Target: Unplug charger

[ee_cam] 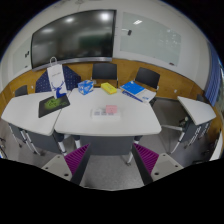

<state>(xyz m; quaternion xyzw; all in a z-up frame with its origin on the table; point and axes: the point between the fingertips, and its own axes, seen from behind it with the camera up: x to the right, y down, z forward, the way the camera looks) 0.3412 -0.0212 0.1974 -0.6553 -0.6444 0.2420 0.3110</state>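
Note:
My gripper (110, 162) is open and empty, its purple pads (72, 160) wide apart over grey carpet. It is well back from a group of white tables (100, 122), which stand beyond the fingers. I cannot make out a charger or a socket from here. A small pale object (105, 112) lies on the middle table near its front edge; I cannot tell what it is.
On the tables are a black mat with a green item (52, 102), an upright sign (55, 78), a blue box (135, 90) and a yellow item (108, 88). Dark chairs (147, 77) stand around. A large dark screen (72, 38) hangs on the back wall.

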